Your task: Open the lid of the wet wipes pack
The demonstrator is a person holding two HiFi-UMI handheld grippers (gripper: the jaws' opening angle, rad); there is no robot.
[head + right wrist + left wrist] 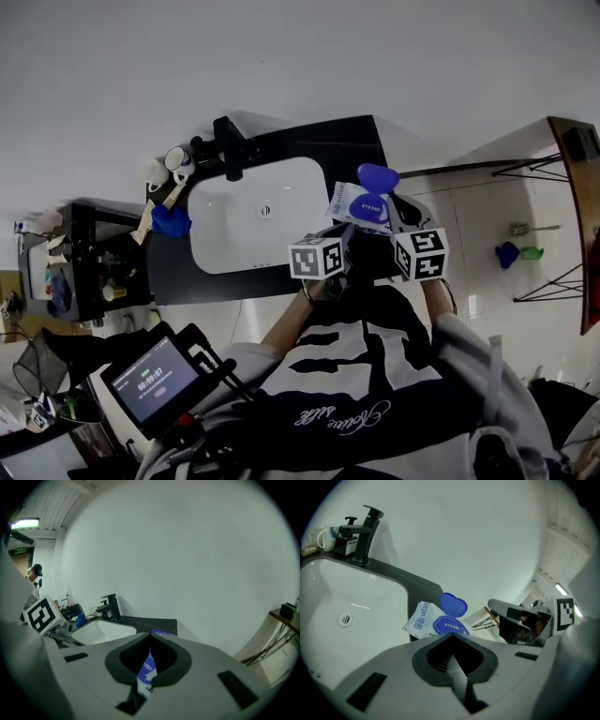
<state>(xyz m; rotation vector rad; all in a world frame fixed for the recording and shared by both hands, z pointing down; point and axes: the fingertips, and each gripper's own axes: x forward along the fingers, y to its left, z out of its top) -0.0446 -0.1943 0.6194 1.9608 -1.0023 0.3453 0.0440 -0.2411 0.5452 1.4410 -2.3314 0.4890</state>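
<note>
The wet wipes pack (360,208) is held up over the right end of the dark counter (356,141). It is a white wrapper with a blue oval top, and its blue lid (378,175) stands flipped up. My right gripper (397,223) is shut on the pack's edge; the right gripper view shows the white-and-blue wrapper (146,672) pinched between the jaws of this gripper (150,645). My left gripper (343,236) is just left of the pack. Its jaws (451,638) meet with nothing visible between them. The pack (423,621) and its raised lid (453,604) lie just past its tips.
A white sink basin (246,217) with a black faucet (229,146) is set in the counter. Cups (167,165) and a blue object (171,222) sit at its left end. A handheld screen device (155,380) is at lower left, and a wooden shelf (577,211) stands at right.
</note>
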